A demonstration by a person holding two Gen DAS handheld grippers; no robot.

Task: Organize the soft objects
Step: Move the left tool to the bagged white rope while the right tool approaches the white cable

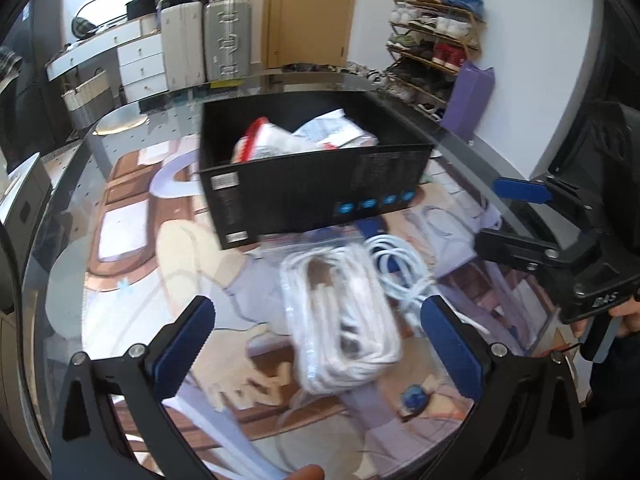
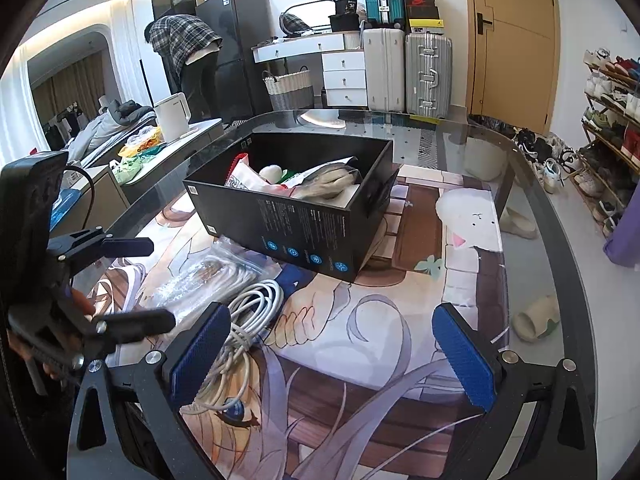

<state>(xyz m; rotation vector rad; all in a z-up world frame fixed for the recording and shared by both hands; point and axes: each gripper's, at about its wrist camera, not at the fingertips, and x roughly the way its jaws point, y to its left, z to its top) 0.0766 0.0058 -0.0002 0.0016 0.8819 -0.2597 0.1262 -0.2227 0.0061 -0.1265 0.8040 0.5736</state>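
A black cardboard box stands on the glass table and holds several soft packets. In front of it lie a clear plastic bag of white cable and a loose coil of white cable. My left gripper is open, its jaws on either side of the bagged cable and above it. My right gripper is open and empty over the printed mat, with the loose coil by its left finger.
A printed anime mat covers the glass table. Behind are suitcases, white drawers and a wicker basket. A shoe rack stands right. A person bends at the back left.
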